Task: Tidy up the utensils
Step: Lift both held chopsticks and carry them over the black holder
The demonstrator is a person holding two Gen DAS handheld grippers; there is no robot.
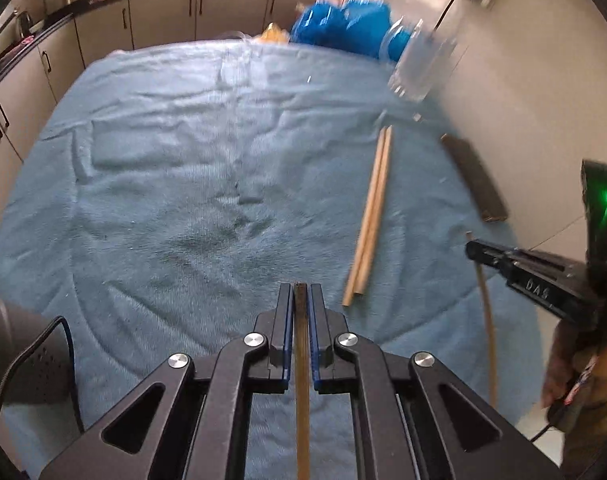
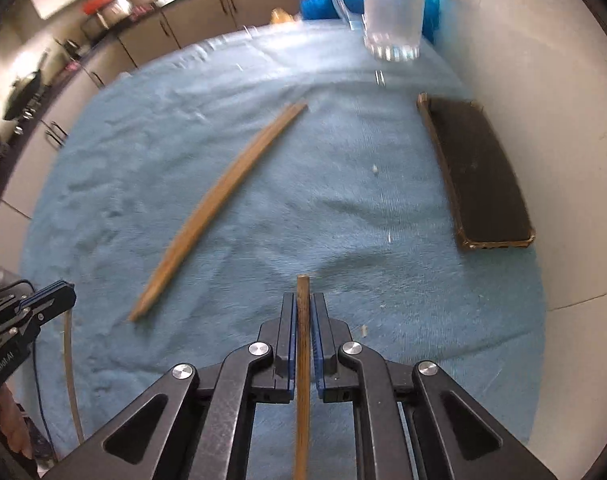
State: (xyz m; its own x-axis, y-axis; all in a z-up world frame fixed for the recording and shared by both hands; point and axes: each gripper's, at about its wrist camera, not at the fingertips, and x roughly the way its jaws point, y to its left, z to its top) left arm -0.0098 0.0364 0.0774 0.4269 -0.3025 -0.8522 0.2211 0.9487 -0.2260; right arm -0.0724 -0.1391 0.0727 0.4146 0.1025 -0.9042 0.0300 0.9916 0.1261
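Your left claw (image 1: 301,300) and right claw (image 2: 303,308) each clamp one thin brown wooden chopstick (image 1: 302,360) near its tip; swung toward the clear drinking glass (image 2: 391,12), either could pivot and slip.

Four chopsticks (image 2: 219,200): two on the cloth (image 2: 343,220), one per gripper; one tray (image 2: 479,176); one glass (image 2: 391,12)
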